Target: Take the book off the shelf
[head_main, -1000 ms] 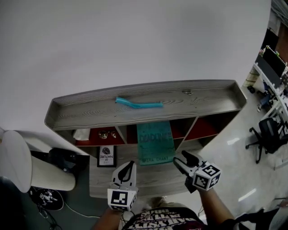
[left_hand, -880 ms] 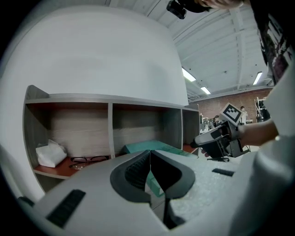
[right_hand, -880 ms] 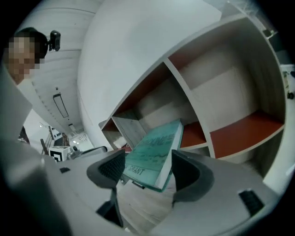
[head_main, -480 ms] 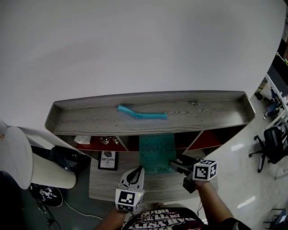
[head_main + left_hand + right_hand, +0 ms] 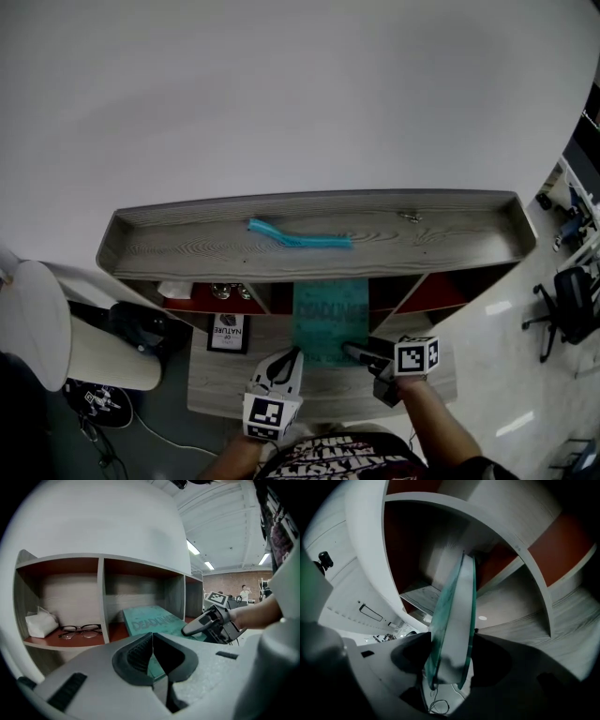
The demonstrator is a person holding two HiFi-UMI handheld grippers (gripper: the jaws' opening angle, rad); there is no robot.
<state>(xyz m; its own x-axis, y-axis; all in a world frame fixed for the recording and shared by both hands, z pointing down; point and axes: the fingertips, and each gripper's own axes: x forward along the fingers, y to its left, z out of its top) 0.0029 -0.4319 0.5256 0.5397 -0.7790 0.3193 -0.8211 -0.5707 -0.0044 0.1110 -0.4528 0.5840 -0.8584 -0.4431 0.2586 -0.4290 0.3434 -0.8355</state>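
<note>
A teal book lies flat in the middle compartment of the grey shelf unit, its front end sticking out over the lower board. My right gripper is at the book's front right corner. In the right gripper view the book's edge stands between the jaws of the right gripper, which are closing on it with both pads against the covers. My left gripper hovers shut and empty just left of the book. From the left gripper view I see the book's cover and the right gripper on it.
Glasses and a white tissue sit in the left compartment. A teal tube lies on the shelf top. A small framed picture stands on the lower board. A white round seat is at the left, an office chair at the right.
The right gripper has moved left from beside the book onto its front right corner and now has the book between its jaws. The left gripper has stayed almost still.
</note>
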